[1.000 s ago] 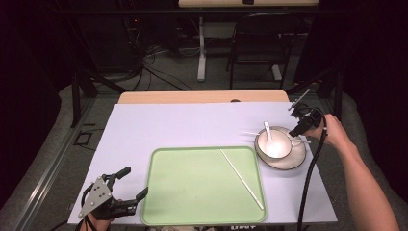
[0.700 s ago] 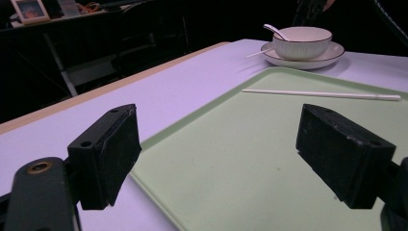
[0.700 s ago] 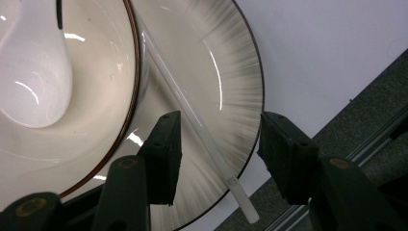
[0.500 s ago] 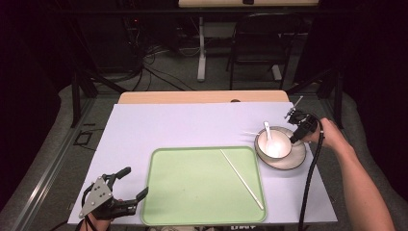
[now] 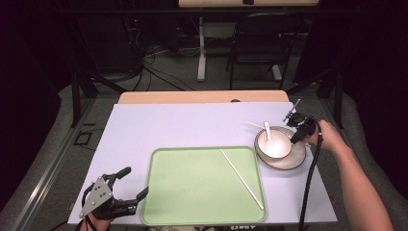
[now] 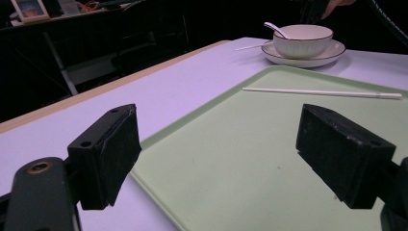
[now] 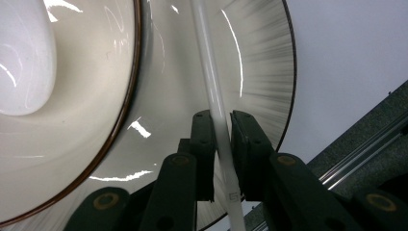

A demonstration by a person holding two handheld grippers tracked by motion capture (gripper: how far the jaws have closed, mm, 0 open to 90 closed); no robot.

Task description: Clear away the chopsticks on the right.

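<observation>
Seen from above: a table (image 5: 159,125) under a pale lilac cover, with a green tray (image 5: 192,187) near the front edge. On the tray, toward its right side, lay one white chopstick (image 5: 242,179), slanted from upper left to lower right. Right of the tray sat a white bowl (image 5: 274,144) on a saucer (image 5: 296,161), with a white spoon (image 5: 267,130) leaning inside the bowl.

At the right, a hand (image 5: 332,139) held the right gripper (image 5: 296,126) just beside the bowl's far right rim. Along that gripper's jaws: closed tight on a second chopstick (image 7: 211,91), pinched between the two black pads, its shaft running up across the saucer's glossy, dark-edged rim. Bowl and saucer close beneath, table cover off to the right.

At the bottom left, just beside the tray's left front corner, rested the left gripper (image 5: 126,196), low over the table. Along its jaws: spread wide apart, gripping nothing, one jaw over the lilac cover and the other over the tray. Beyond them, the first chopstick lying across the tray, then bowl, saucer and spoon farther off.
</observation>
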